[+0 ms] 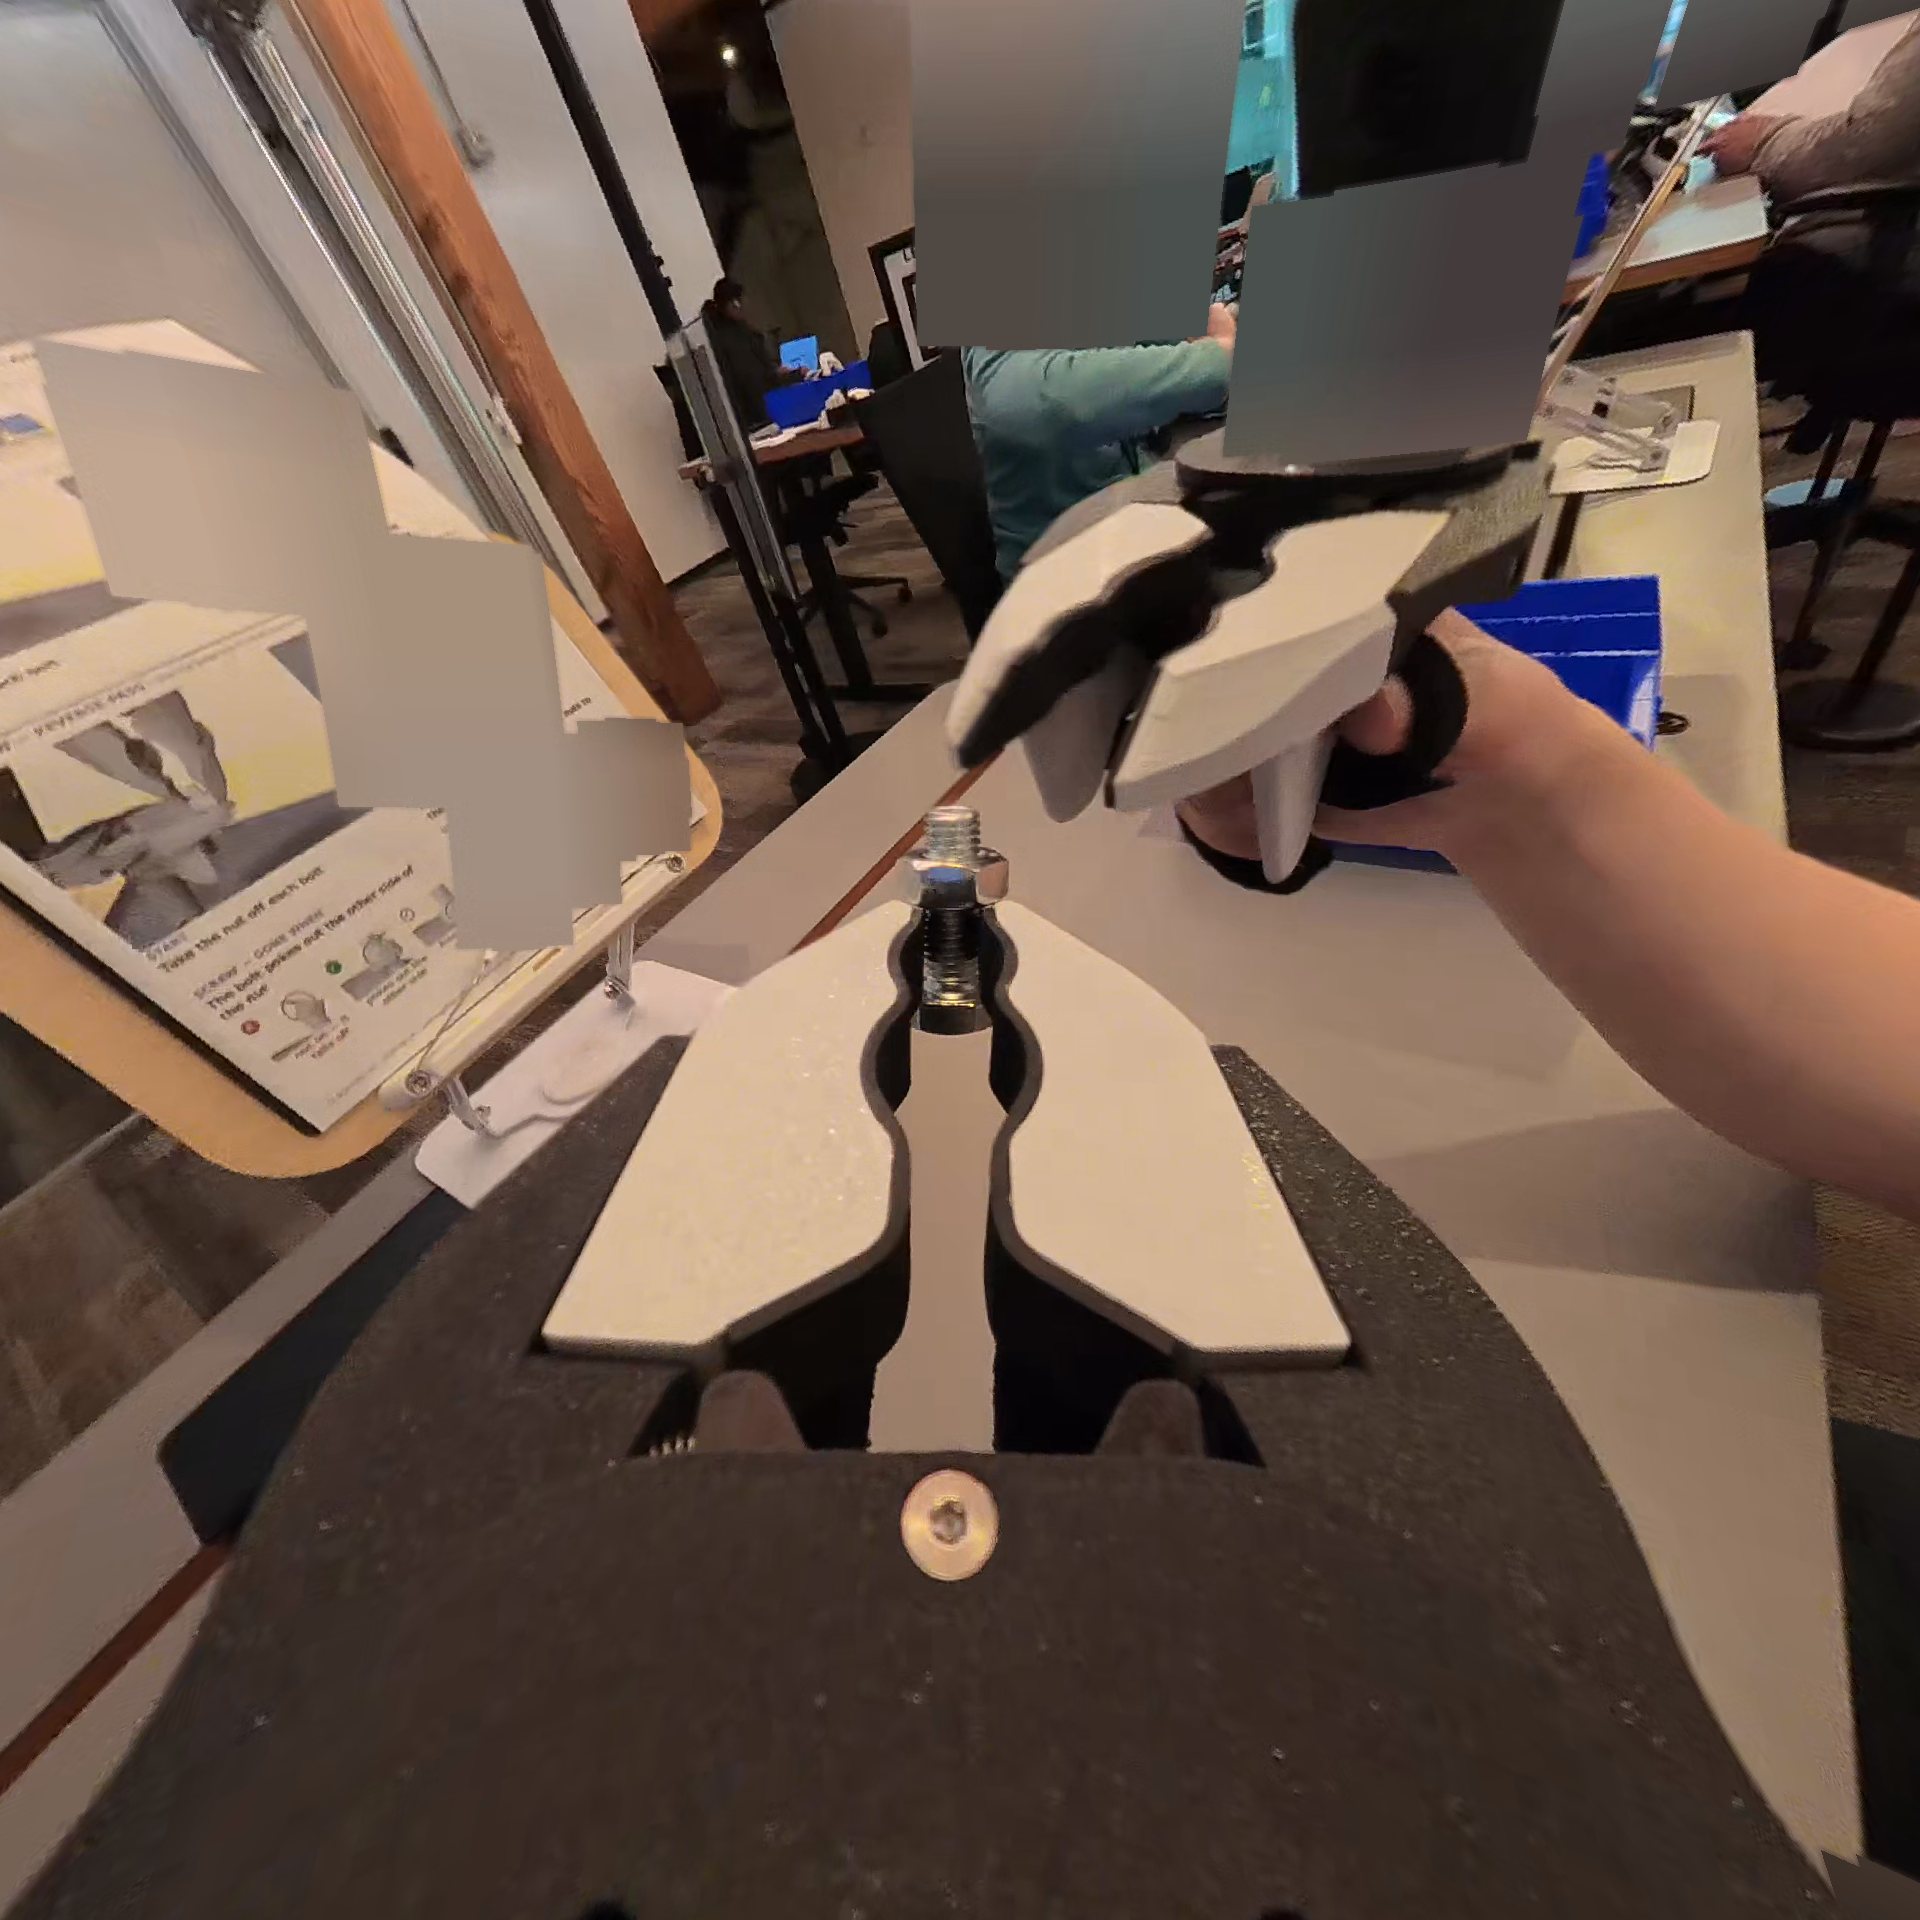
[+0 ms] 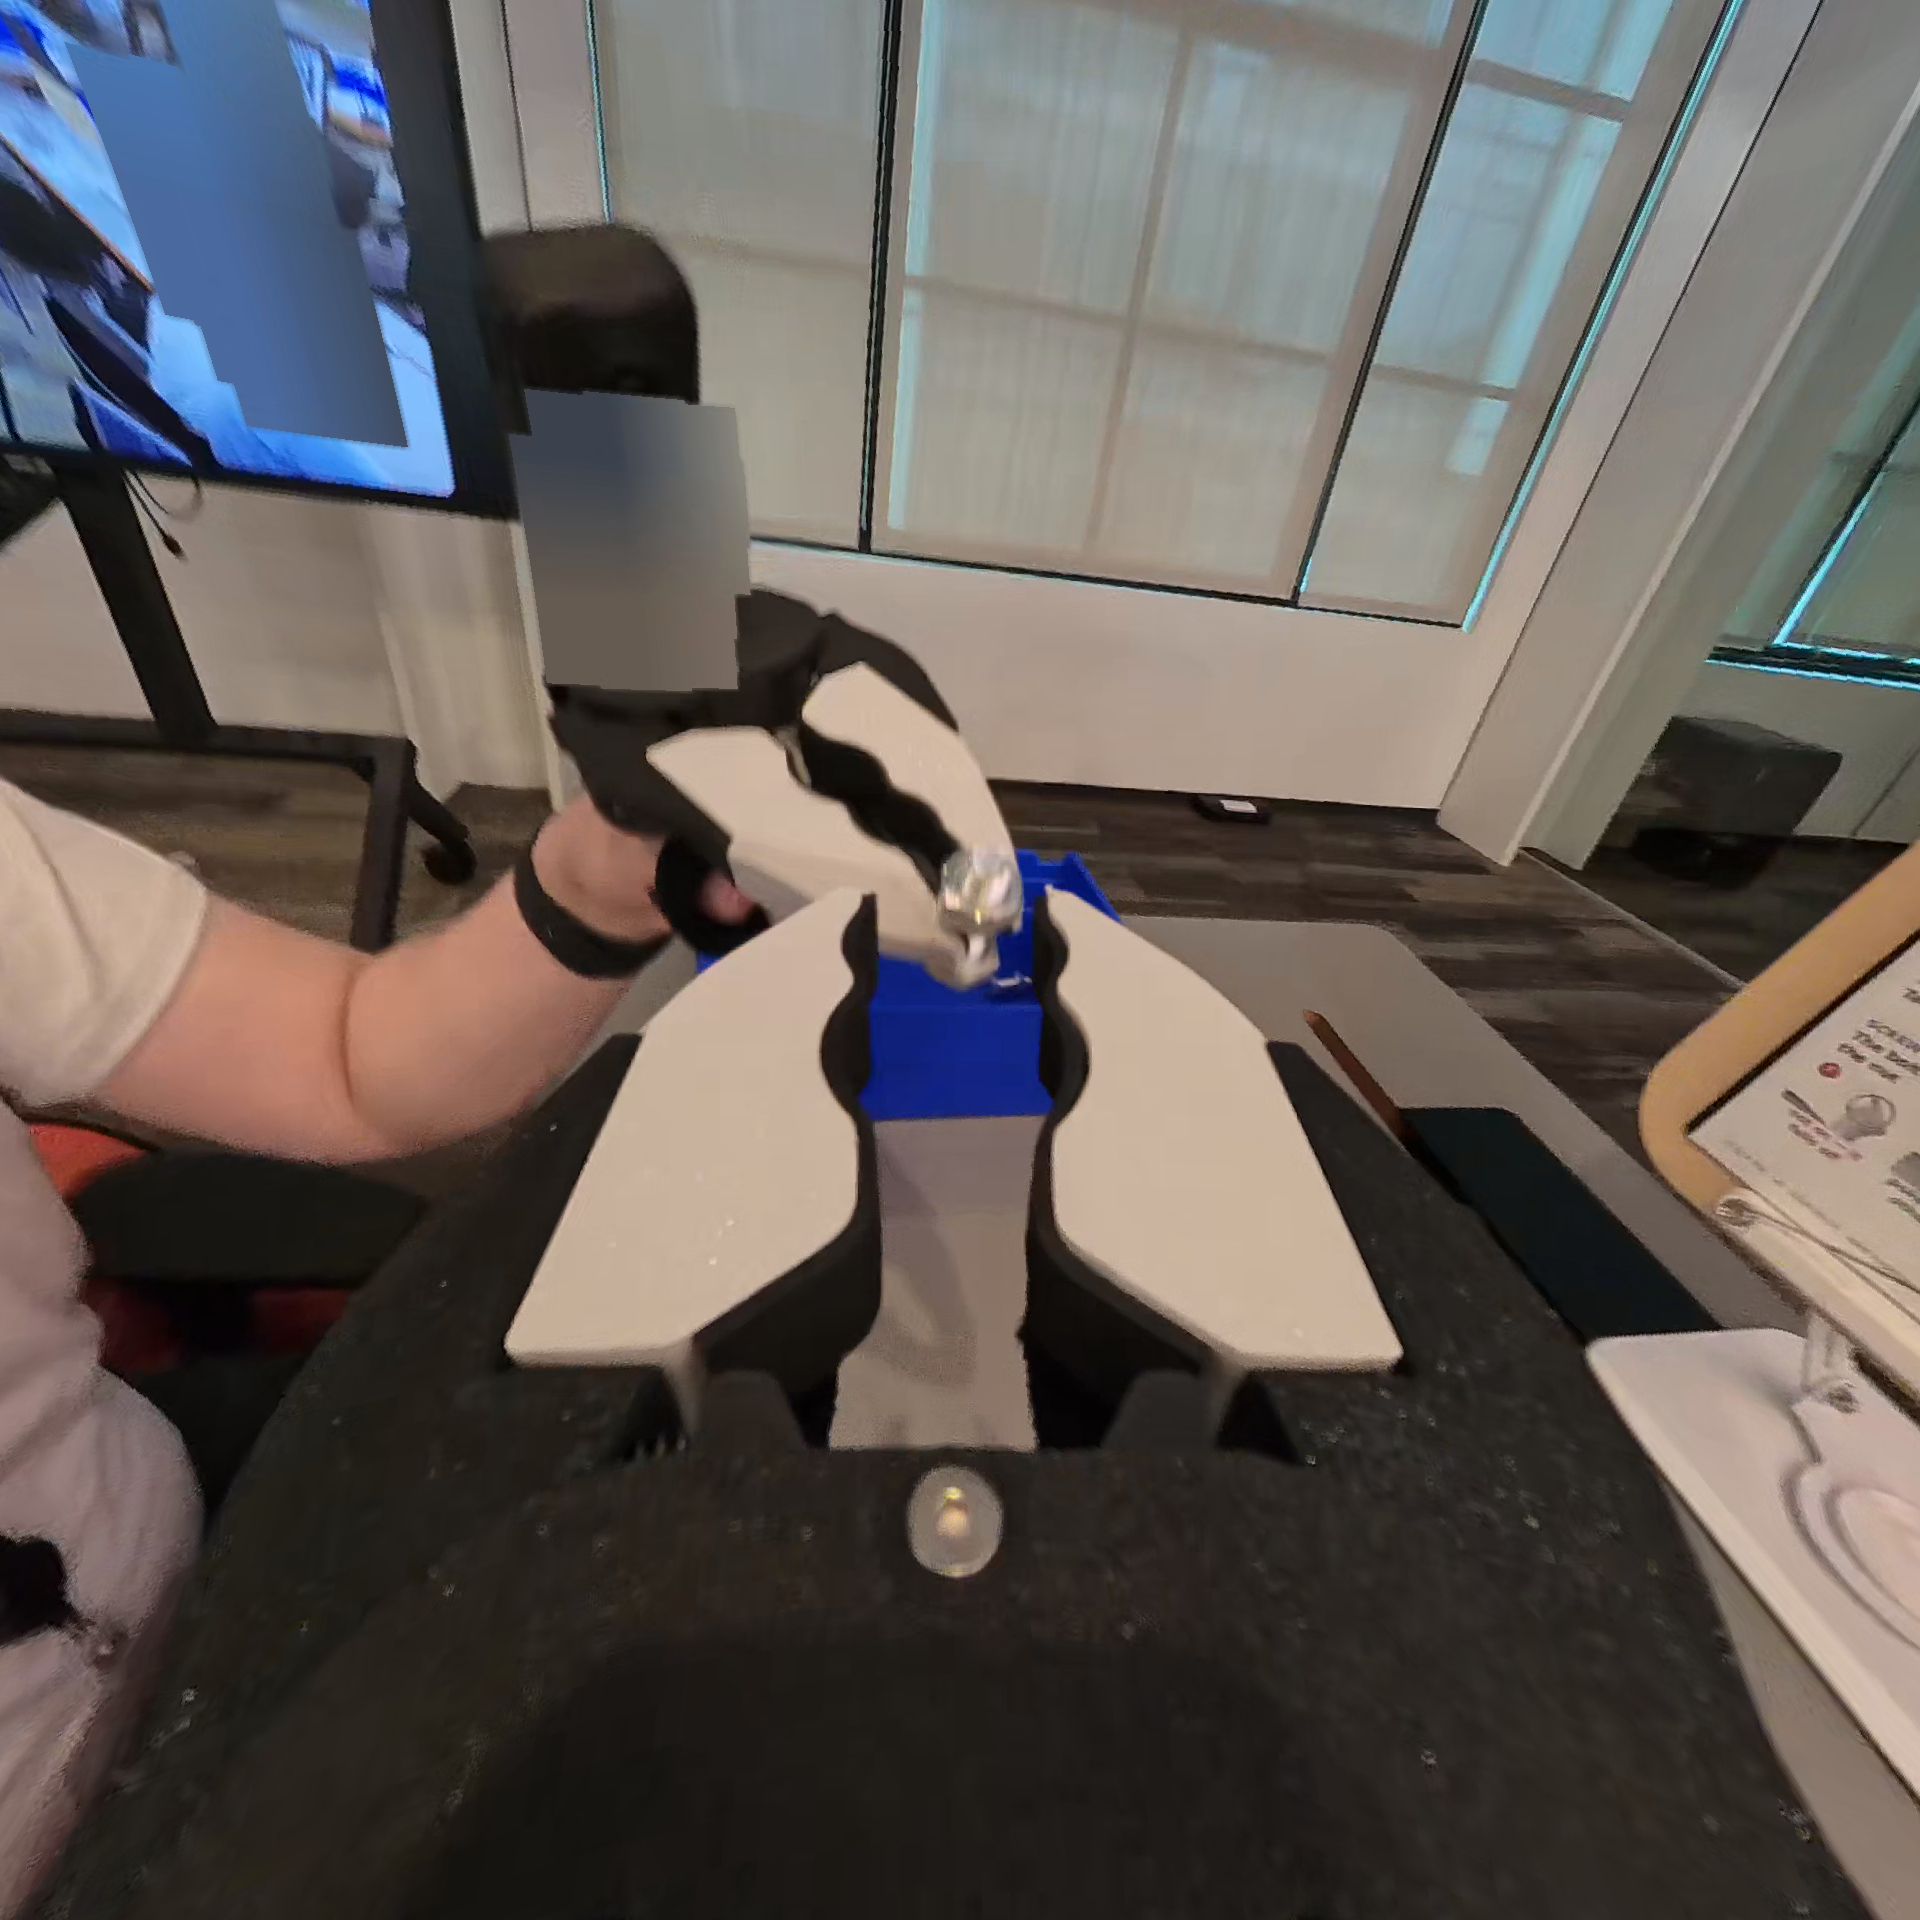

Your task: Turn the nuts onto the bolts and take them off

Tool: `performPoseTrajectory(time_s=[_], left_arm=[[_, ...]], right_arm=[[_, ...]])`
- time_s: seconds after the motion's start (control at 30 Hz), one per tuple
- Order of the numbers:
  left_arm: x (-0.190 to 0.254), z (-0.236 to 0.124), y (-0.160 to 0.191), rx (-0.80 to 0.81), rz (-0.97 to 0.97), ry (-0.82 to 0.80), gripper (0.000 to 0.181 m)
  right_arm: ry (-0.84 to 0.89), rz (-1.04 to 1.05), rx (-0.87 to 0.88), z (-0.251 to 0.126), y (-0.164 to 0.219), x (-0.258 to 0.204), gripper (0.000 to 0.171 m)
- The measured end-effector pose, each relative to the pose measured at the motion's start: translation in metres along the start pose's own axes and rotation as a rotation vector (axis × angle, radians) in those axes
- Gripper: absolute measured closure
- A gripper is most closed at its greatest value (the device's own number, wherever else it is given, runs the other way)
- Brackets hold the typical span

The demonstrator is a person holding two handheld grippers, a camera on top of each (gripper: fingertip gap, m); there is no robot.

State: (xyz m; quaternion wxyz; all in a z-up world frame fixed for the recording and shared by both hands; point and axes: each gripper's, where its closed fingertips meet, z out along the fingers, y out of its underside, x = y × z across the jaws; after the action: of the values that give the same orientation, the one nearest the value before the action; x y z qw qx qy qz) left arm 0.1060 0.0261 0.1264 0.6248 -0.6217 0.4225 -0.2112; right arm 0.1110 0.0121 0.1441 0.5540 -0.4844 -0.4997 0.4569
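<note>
At the far left of the left wrist view, an instruction board [image 1: 260,883] in a rounded tan frame leans on a white stand at the edge of the pale grey desk [image 1: 1299,1039]. Behind it rise a wooden post [image 1: 499,343] and white partition walls, with dark carpet and office chairs beyond.

In the middle, the left gripper [image 1: 951,971] is clamped on the bolt [image 1: 951,940], which points up past its fingertips with the nut [image 1: 953,876] threaded near the top, just above the white fingers.

To the right, the right gripper [image 1: 1081,769] hangs in the air above and beside the bolt, apart from it, held by a hand [image 1: 1475,748]; a blue bin [image 1: 1569,665] sits on the desk behind it. Other people sit at desks farther back.

In the right wrist view, a wall screen [image 2: 208,239] hangs at left and tall windows [image 2: 1195,291] fill the wall. The right gripper [image 2: 956,935] has its fingers spread apart, holding nothing, with the left gripper [image 2: 961,914] and its bolt just ahead of it, over the blue bin [image 2: 956,1049].
</note>
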Motion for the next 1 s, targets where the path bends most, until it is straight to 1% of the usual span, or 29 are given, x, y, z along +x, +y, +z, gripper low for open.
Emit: performPoseTrajectory(time_s=[0.07, 0.1, 0.17, 0.23, 0.33, 0.37, 0.5, 0.57, 0.63, 0.7, 0.73, 0.87, 0.9, 0.93, 1.0], left_arm=[[0.004, 0.012, 0.000, 0.000, 0.017, -0.004, 0.172], [0.007, 0.017, 0.000, 0.007, 0.014, 0.006, 0.172], [0.011, 0.025, 0.000, 0.028, -0.015, 0.039, 0.172], [0.013, 0.030, 0.001, 0.048, -0.043, 0.067, 0.172], [0.014, 0.037, 0.001, 0.068, -0.058, 0.086, 0.172], [0.016, 0.039, 0.001, 0.071, -0.064, 0.099, 0.172], [0.014, 0.047, 0.004, 0.067, -0.062, 0.104, 0.172], [0.015, 0.049, 0.004, 0.071, -0.056, 0.105, 0.172], [0.016, 0.050, 0.002, 0.077, -0.056, 0.108, 0.172], [0.016, 0.051, 0.001, 0.081, -0.048, 0.109, 0.172], [0.016, 0.051, 0.001, 0.082, -0.042, 0.107, 0.172], [0.020, 0.050, -0.002, 0.108, -0.047, 0.130, 0.172], [0.021, 0.050, -0.001, 0.102, -0.049, 0.137, 0.171], [0.023, 0.050, 0.001, 0.091, -0.043, 0.138, 0.164], [0.022, 0.051, 0.007, 0.051, -0.016, 0.113, 0.155]], right_arm=[[-0.021, 0.025, 0.044, -0.004, -0.007, 0.001, 0.141], [-0.015, 0.017, 0.051, -0.007, -0.008, 0.004, 0.143], [0.020, -0.006, 0.025, -0.011, -0.002, 0.013, 0.145], [0.010, -0.010, 0.002, -0.013, 0.006, 0.018, 0.145], [-0.048, 0.006, 0.018, -0.016, 0.010, 0.019, 0.155], [-0.051, 0.006, 0.020, -0.017, 0.012, 0.021, 0.162], [-0.078, 0.008, -0.004, -0.020, 0.016, 0.027, 0.162], [-0.080, 0.004, -0.006, -0.022, 0.017, 0.029, 0.159], [-0.096, 0.012, -0.011, -0.022, 0.017, 0.028, 0.162], [-0.097, 0.015, -0.005, -0.024, 0.016, 0.029, 0.157], [-0.108, 0.015, -0.001, -0.024, 0.015, 0.028, 0.162], [-0.134, 0.044, 0.004, -0.026, 0.013, 0.025, 0.162], [-0.137, 0.054, 0.001, -0.026, 0.014, 0.025, 0.162], [-0.129, 0.061, -0.006, -0.026, 0.015, 0.026, 0.162], [-0.097, 0.057, -0.022, -0.026, 0.019, 0.030, 0.162]])
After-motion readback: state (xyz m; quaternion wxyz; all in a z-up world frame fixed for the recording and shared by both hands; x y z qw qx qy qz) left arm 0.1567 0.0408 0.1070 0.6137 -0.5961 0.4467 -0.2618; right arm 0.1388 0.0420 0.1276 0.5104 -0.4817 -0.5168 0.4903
